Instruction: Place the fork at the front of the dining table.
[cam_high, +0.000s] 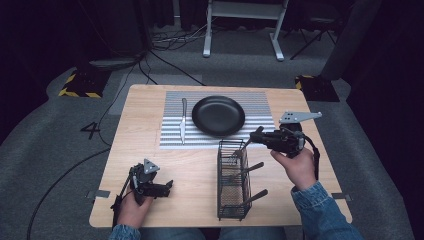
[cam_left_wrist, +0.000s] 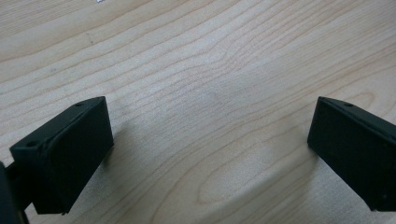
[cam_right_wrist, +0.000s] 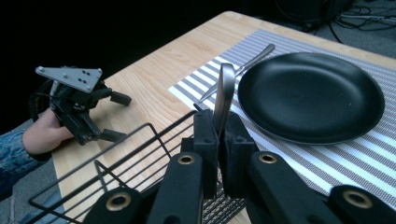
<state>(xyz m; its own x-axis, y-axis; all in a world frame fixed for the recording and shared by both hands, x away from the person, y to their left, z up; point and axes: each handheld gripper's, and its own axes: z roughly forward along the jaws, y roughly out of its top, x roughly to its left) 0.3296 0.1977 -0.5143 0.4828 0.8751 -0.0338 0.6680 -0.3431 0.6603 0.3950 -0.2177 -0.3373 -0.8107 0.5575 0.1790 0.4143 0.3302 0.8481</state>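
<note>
Fork (cam_right_wrist: 225, 95) clamped by handle between jaws of right hand-held gripper (cam_high: 256, 135), tines hanging down into wire basket (cam_high: 233, 187) just below it. Black plate (cam_right_wrist: 310, 95) on striped mat (cam_right_wrist: 364, 161) just beyond gripper, knife (cam_high: 183, 120) past plate. Left hand-held gripper (cam_left_wrist: 208, 154) released, jaws wide apart, resting low over bare bench (cam_left_wrist: 196, 60), well apart from basket.

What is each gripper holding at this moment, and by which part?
The right gripper is shut on a metal utensil, gripping its flat handle, above the wire basket. The left gripper is open and holds nothing.
</note>
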